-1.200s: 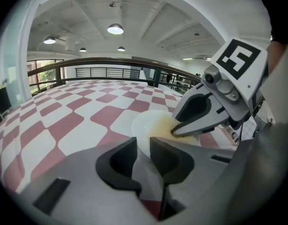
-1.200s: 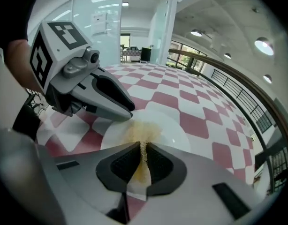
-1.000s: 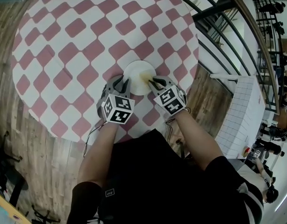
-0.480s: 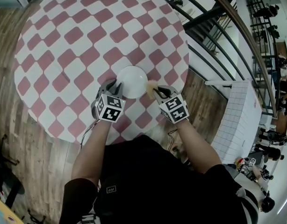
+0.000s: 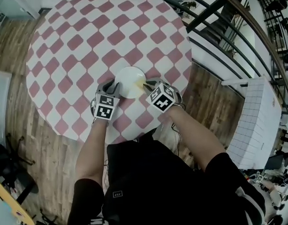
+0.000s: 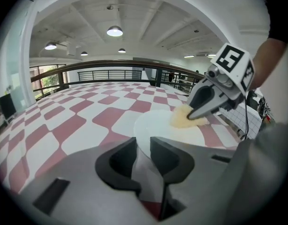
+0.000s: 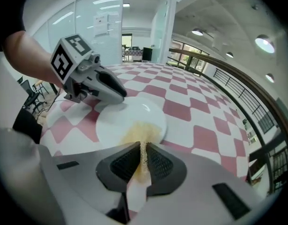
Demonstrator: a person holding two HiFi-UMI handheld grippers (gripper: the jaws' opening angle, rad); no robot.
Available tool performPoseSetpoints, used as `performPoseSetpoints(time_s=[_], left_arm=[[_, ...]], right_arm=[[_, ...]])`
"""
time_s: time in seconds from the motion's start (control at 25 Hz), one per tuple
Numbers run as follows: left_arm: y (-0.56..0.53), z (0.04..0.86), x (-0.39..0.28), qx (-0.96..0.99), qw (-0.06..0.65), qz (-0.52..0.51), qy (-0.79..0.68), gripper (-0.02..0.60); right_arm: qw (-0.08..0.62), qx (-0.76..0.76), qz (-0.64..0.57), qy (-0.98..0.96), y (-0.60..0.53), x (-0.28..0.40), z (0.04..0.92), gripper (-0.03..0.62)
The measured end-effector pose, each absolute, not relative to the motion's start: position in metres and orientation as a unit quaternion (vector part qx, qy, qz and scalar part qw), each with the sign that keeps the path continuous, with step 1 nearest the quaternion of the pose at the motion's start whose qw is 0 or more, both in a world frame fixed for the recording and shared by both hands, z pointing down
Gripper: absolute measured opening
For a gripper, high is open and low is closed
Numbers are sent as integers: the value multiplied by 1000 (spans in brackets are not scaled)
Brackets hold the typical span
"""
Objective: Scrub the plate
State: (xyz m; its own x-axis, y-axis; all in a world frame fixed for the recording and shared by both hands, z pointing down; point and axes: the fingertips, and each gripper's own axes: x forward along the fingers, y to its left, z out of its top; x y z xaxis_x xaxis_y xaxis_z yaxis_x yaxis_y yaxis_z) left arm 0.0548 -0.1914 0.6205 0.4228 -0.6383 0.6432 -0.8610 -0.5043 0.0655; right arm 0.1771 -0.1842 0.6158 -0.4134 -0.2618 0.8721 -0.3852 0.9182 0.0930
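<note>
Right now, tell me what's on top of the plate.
A yellow scrub pad, pinched in the right gripper, rests on the plate near its rim. The patch beneath it is covered; the rest is bare.

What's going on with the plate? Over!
Left tongs clamped on plate rim. Right tongs gripping yellow scrubber, touching plate. Nothing in the way. Over.

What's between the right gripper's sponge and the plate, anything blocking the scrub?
Nothing visible. The right gripper is shut on the sponge, which lies on the plate at its right side in the head view. The left gripper clamps the opposite rim, clear of the sponge.
</note>
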Motion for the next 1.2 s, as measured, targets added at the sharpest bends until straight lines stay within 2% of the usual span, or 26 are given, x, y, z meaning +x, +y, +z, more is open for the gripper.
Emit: performPoseSetpoints(time_s=[0.12, 0.32, 0.44, 0.6, 0.84, 1.0, 1.2], left_arm=[[-188, 616, 40, 819, 187, 278, -466, 95], [-195, 622, 61, 812, 161, 303, -472, 80], [-197, 620, 65, 811, 153, 293, -483, 83], [-192, 620, 65, 812, 143, 290, -486, 83], [-196, 626, 57, 790, 182, 310, -497, 87], [-199, 599, 63, 783, 141, 331, -507, 87], [-194, 544, 76, 794, 118, 301, -516, 87]], right_arm=[[534, 224, 42, -814, -222, 188, 608, 46], [481, 224, 57, -845, -257, 164, 589, 48], [499, 154, 31, -852, -244, 124, 602, 46], [512, 120, 54, -849, -216, 100, 623, 46], [507, 78, 119, -850, -167, 125, 627, 46], [412, 152, 196, -877, -159, 149, 588, 46], [304, 190, 186, -915, -158, 165, 512, 46]])
